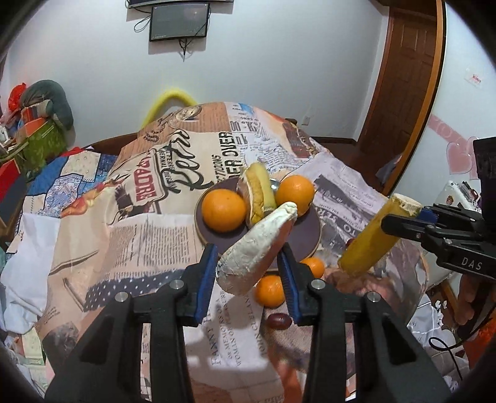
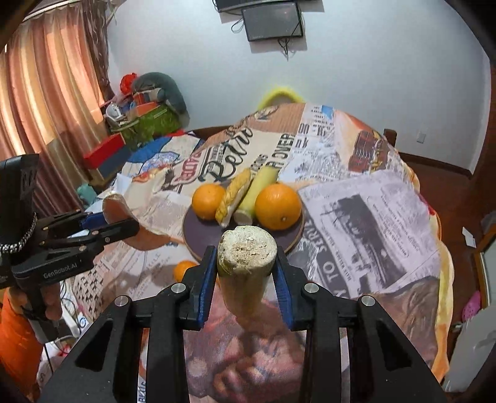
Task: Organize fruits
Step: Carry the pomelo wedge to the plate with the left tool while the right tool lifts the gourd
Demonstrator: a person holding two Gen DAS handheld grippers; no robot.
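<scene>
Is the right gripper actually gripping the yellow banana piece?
Touching. In the right wrist view, the right gripper's blue pads press both sides of the banana piece, no gap showing.

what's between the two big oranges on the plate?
Two banana pieces lie side by side between the left orange and right orange on the plate; right wrist view shows it best.

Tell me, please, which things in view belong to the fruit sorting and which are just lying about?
Part of the job:
plate
two large oranges
banana pieces on the plate
pale banana piece in the left gripper
yellow banana piece in the right gripper
small oranges
dark grape

Lying about:
wall screen
boxes
curtain
</scene>
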